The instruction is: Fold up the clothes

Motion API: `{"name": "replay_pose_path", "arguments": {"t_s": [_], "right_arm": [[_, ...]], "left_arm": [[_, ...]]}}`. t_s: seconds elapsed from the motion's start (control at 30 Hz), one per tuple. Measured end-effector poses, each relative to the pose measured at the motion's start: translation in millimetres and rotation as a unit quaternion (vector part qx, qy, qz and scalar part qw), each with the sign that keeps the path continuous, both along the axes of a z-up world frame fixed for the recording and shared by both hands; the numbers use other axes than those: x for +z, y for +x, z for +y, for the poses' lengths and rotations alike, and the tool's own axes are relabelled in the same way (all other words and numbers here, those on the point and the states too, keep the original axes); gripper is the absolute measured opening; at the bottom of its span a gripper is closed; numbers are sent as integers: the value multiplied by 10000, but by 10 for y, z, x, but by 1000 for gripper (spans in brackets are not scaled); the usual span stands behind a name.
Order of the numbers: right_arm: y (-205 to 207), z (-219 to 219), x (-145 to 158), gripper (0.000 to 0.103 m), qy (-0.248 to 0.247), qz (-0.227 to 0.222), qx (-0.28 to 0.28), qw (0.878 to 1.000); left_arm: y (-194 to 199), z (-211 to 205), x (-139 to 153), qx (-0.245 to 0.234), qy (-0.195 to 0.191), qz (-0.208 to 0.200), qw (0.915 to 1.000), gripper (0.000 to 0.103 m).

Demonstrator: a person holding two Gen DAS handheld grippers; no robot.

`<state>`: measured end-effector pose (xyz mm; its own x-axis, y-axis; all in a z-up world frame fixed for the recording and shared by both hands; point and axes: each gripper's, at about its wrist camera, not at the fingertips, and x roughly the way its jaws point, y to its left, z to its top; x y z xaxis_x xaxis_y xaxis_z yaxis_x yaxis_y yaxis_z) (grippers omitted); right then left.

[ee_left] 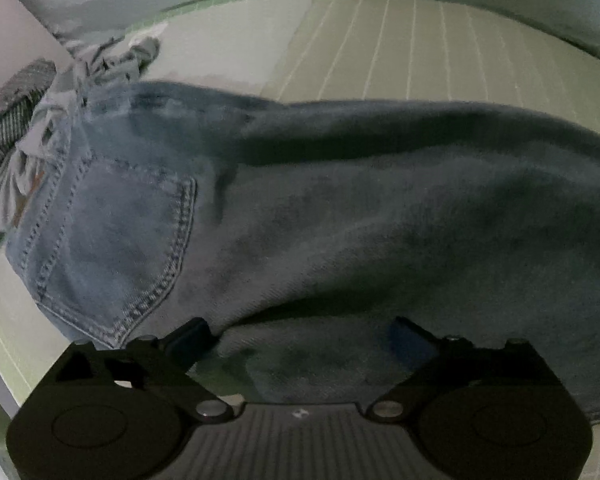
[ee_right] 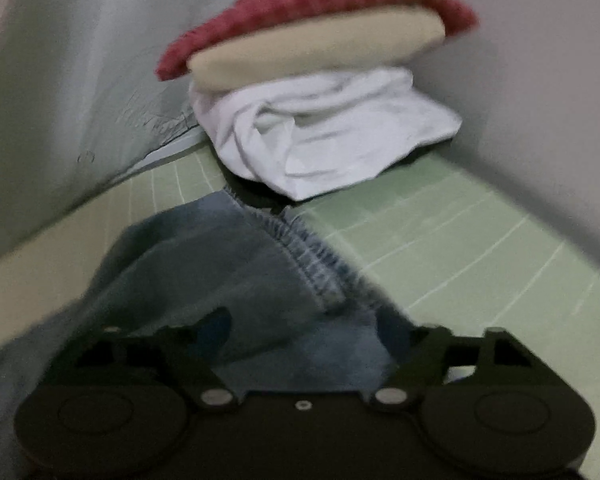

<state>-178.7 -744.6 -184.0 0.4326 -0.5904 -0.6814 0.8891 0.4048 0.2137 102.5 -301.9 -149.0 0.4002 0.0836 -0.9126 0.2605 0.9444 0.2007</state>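
Blue jeans [ee_left: 340, 208] lie across the green gridded mat [ee_left: 400, 48], back pocket [ee_left: 112, 240] at the left. In the left wrist view the left gripper [ee_left: 300, 336] stands wide open, with denim lying between and over its blue fingers [ee_left: 410, 342]. In the right wrist view the jeans' hem end [ee_right: 260, 264] with its stitched seam lies on the mat [ee_right: 460, 240]. The right gripper [ee_right: 304, 332] is also spread wide, and denim covers its fingertips.
A stack of folded clothes stands at the back in the right wrist view: a white garment [ee_right: 332, 136], a beige one [ee_right: 316, 52] and a red knit one [ee_right: 320, 4]. A crumpled grey garment [ee_left: 100, 64] and a striped one [ee_left: 8, 120] lie at the left. Walls border the mat.
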Motion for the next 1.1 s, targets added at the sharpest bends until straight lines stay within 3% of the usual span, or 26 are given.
{"name": "replay_pose_path", "arguments": {"t_s": [0.13,0.23,0.33,0.4,0.57,0.77,0.97,1.03,1.1], "right_arm": [[43,-114,-135,65,264,-328,-170,9990],[89,-142,-178,63,182,-348,-254,9989],[163,-149,-178,38,-6,-93,-128,9999],[173,-158,-158,15,-105,29,7,9999],[-13,-41,80,8,-341,57,78,9994],[-514,235,411,7,-662,226,-264,9972],[-821,80,54,11,324,0,-692,9971],[-867,90,62,22,364,-51,-928,9950],[-926,86,68,45,470,-107,-1161,9921]], "left_arm": [[44,-6,-11,-52,64,123,9999,102],[109,5,-37,-26,47,245,9997,103],[158,24,-49,4,-31,363,9993,103],[172,43,-51,51,-102,397,9991,103],[176,72,-57,124,-248,451,9986,103],[184,67,-63,153,-365,494,9980,103],[228,59,-60,71,-410,611,9973,103],[241,57,-52,78,-442,640,9969,103],[220,40,-47,92,-438,604,9972,103]]}}
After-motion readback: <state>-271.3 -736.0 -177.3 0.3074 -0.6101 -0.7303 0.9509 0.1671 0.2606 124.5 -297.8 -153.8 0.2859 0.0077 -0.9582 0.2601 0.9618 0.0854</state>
